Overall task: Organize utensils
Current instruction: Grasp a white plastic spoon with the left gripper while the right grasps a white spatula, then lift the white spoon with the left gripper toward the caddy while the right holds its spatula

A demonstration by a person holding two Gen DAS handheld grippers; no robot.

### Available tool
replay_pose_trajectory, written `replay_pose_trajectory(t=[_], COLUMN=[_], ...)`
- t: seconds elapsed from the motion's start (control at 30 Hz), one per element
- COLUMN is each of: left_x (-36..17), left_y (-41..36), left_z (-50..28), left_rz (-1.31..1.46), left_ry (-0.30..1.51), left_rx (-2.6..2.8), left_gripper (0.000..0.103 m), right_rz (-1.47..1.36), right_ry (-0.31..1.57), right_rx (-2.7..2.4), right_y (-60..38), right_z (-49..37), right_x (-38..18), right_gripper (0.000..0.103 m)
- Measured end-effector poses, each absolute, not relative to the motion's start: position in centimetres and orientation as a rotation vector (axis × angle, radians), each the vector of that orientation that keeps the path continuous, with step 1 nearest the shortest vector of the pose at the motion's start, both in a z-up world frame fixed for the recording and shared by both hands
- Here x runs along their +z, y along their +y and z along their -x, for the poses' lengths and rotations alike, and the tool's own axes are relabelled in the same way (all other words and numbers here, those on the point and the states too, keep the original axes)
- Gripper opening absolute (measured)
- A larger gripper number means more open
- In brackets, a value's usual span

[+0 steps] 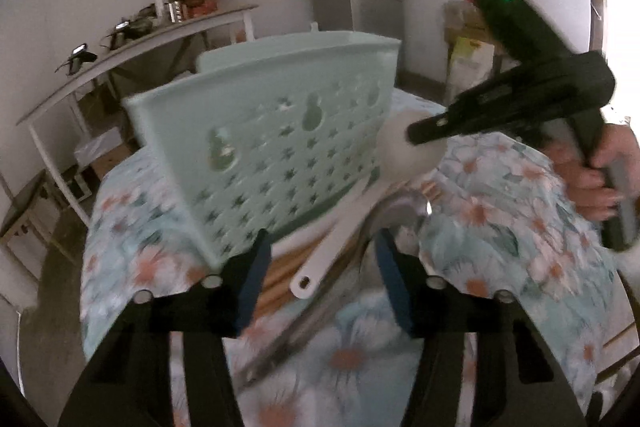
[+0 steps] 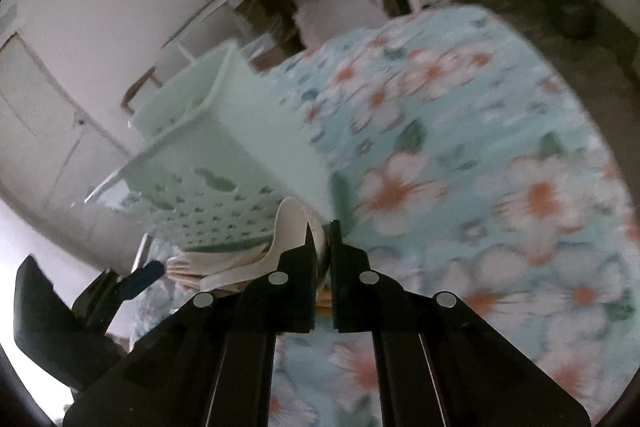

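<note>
The right tool (image 2: 324, 231) has its jaws together on the bowl rim of the white spoon (image 2: 294, 227); in the left wrist view its black tip sits over the pale bowl at about 3 o'clock from the basket, so I judge the spoon clamped there rather than merely touched. The left tool (image 1: 320, 247) has its blue pads apart, with the spoon's handle (image 1: 320, 259) lying between them and no pad seen pressing on it; blur leaves contact unsure.

Outward from the tools, the spoon runs from its holed handle end at 6 o'clock up to its bowl at 2 o'clock, resting beside wooden chopsticks (image 1: 288, 267) and a metal utensil (image 1: 400, 211), all on the floral cloth (image 1: 500, 227) of the bench. The pale green perforated basket (image 1: 260, 131) stands just behind them at 12 o'clock, its base touching or nearly touching the pile.

The step in hand looks like picking up the spoon. Next calls for lifting it clear of the chopsticks, carrying it over the basket rim, and turning it so it drops in handle down.
</note>
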State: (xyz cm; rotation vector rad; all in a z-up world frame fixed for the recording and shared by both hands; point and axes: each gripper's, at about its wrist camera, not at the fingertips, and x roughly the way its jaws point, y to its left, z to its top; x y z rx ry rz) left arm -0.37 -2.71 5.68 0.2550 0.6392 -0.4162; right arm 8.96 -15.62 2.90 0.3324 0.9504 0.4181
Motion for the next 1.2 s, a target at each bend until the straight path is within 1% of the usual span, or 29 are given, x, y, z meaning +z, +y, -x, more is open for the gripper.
replay_pose_trajectory(t=[0.03,0.17,0.2,0.27,0.33,0.47,0.5,0.53,0.77,1.2], left_x=[5.4,4.9,4.9,4.7,4.5,4.6,4.6,4.8,5.6,10.9], left_y=[-3.3,-4.4,-4.5,-4.4,-5.0,-6.0,-6.2,-6.5,-5.7,-0.8], left_z=[-0.2,-1.2,-1.4,-1.5,-1.7,-1.8,-1.5,-1.4,-0.1,2.4], left_rz=[-0.277,-0.338,-0.338,-0.345,-0.373,-0.395,-0.407,-0.411,-0.365,-0.156], left_ry=[0.648,0.664,0.668,0.685,0.682,0.684,0.676,0.672,0.660,0.604], left_rx=[-0.426,-0.431,-0.436,-0.451,-0.454,-0.444,-0.438,-0.437,-0.443,-0.366], left_gripper=[0.043,0.037,0.033,0.031,0.026,0.021,0.015,0.012,0.008,0.002], right_rz=[-0.317,-0.303,-0.310,-0.315,-0.334,-0.368,-0.374,-0.378,-0.405,-0.415], right_ry=[0.943,0.896,0.891,0.875,0.862,0.825,0.815,0.808,0.788,0.781], right_rx=[0.398,0.347,0.342,0.324,0.322,0.306,0.300,0.294,0.266,0.321], right_y=[-16.1,-18.2,-19.1,-20.3,-21.2,-22.9,-23.3,-23.7,-26.1,-25.7], right_z=[-8.6,-7.7,-7.6,-7.3,-7.1,-6.4,-6.1,-5.9,-4.5,-2.7], right_x=[3.1,3.9,4.1,4.3,4.5,5.3,5.5,5.7,6.7,6.8], right_gripper=[0.004,0.004,0.004,0.004,0.004,0.004,0.004,0.004,0.004,0.004])
